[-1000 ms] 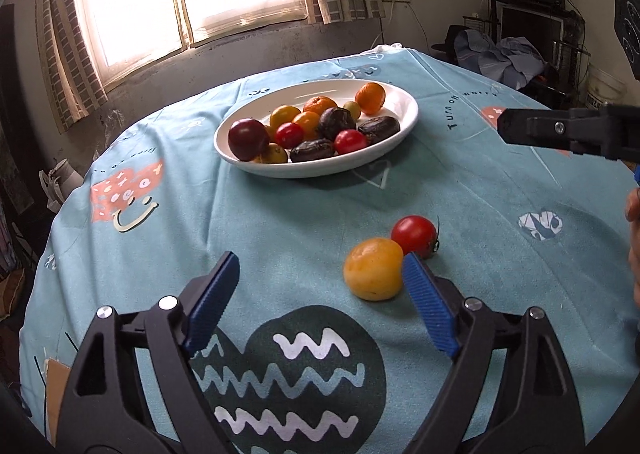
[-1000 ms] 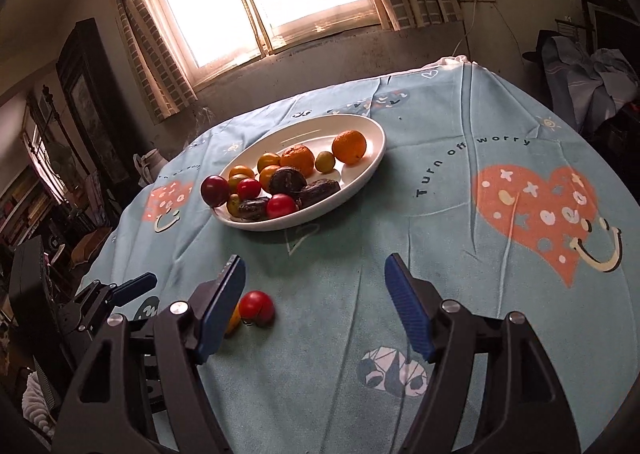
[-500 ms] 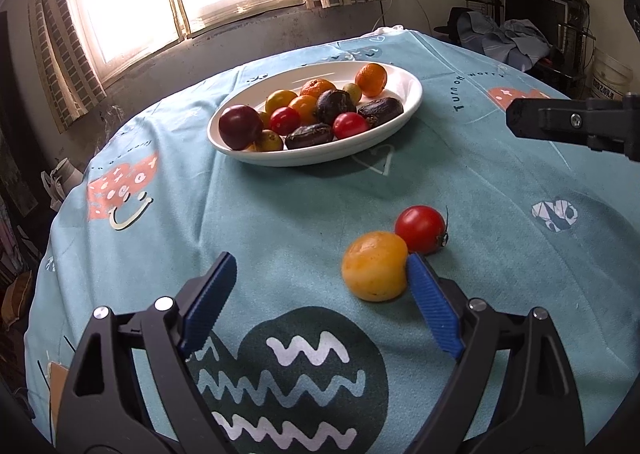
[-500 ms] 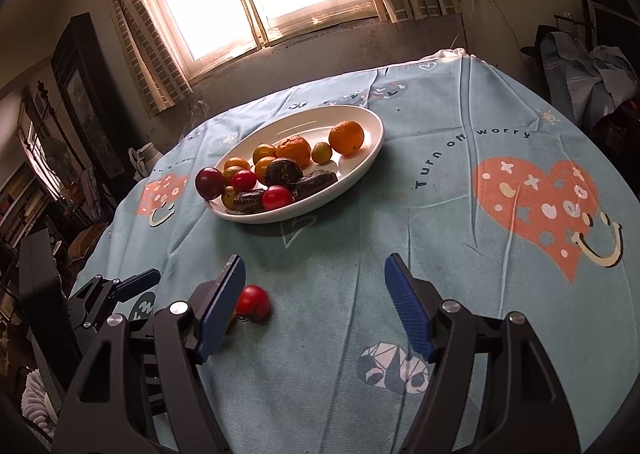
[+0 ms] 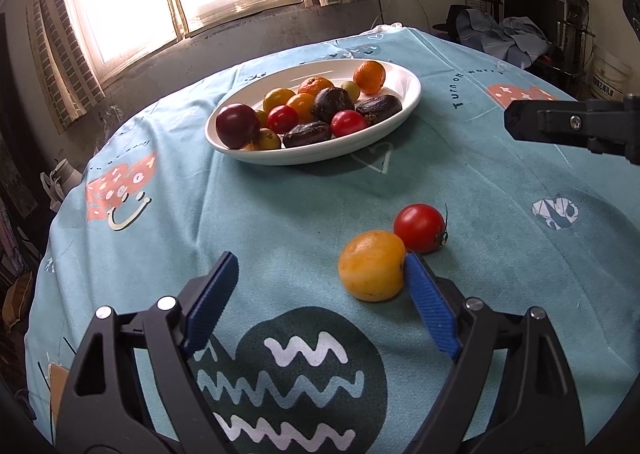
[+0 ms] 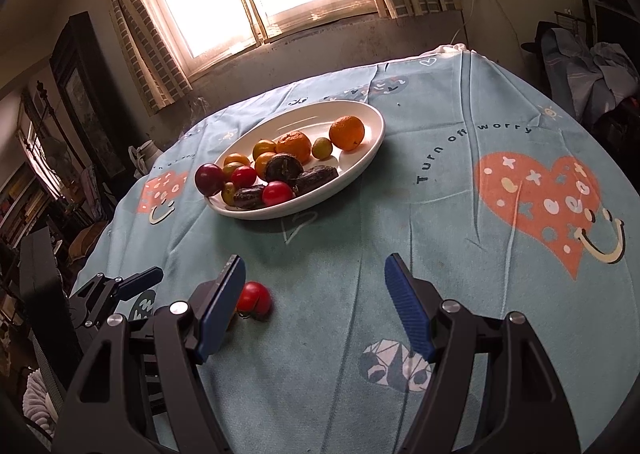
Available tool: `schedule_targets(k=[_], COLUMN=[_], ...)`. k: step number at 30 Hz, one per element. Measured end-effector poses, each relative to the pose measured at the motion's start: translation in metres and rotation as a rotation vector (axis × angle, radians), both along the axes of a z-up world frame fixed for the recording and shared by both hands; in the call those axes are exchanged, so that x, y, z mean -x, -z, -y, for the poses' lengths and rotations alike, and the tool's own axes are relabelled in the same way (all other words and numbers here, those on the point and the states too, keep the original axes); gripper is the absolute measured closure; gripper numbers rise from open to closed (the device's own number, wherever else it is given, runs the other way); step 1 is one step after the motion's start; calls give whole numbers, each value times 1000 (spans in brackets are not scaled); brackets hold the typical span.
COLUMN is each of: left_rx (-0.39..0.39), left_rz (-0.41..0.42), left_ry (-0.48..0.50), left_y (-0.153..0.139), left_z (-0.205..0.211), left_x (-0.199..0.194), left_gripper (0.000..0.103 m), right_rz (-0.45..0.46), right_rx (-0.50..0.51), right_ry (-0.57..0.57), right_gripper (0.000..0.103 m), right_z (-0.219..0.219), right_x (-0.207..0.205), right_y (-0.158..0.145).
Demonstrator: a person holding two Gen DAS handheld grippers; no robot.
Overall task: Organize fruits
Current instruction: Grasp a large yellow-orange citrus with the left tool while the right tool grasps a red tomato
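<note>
smooth round yellow fruit (image 5: 371, 265) | glossy red tomato (image 5: 419, 228) | oval white plate (image 5: 404, 101)

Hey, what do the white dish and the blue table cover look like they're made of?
The white dish looks like glazed ceramic, maybe melamine: smooth, glossy, with window light reflecting off its inside. The table cover looks like soft printed fabric, matte with a slight nap: it creases and drapes over the table edge.
</note>
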State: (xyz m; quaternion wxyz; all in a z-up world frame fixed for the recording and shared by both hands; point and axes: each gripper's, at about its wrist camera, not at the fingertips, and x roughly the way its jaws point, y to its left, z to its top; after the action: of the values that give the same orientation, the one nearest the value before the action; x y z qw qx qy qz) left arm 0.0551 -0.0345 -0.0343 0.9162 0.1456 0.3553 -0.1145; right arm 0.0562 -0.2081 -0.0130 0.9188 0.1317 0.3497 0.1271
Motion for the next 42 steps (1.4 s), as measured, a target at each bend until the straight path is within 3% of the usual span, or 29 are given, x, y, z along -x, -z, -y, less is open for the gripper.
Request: schedule_targets(k=[4, 6, 9, 12, 18, 22, 26, 28, 29, 30, 34, 42], left_rx=[29, 62, 96, 125, 159, 175, 225, 212, 196, 178, 150, 209], left_rz=[-17, -39, -63, -67, -55, -18, -43, -42, -45, -48, -66, -123], left_ry=[32, 61, 92, 92, -15, -106, -106, -89, -82, -74, -37, -9], left_y=[1, 1, 2, 2, -3, -11, -11, -10, -8, -6, 0, 5], left_z=[0, 0, 1, -3, -25, -47, -55, -50, -46, -42, -32, -36], left_x=[0, 0, 0, -1, -9, -15, -19, -19, -19, -20, -21, -24], left_gripper=[36, 53, 65, 70, 75, 75, 75, 65, 51, 45, 41, 49], right_rz=[-3, -3, -4, -5, -18, -48, -78, -68, -62, -60, -79, -124], right_rx=[1, 1, 0, -1, 0, 24, 119, 164, 184, 199, 251, 229], right_ry=[2, 2, 1, -2, -12, -58, -124, -139, -145, -155, -203, -281], right_gripper=[30, 30, 30, 30, 30, 30, 31, 33, 35, 38, 54, 61], right_z=[0, 0, 0, 0, -3, -16, -42, -52, -56, -60, -77, -84], right_x=[0, 0, 0, 0, -1, -4, -8, -9, -9, -9, -16, -22], right_y=[0, 1, 0, 1, 4, 11, 23, 25, 26, 26, 34, 40])
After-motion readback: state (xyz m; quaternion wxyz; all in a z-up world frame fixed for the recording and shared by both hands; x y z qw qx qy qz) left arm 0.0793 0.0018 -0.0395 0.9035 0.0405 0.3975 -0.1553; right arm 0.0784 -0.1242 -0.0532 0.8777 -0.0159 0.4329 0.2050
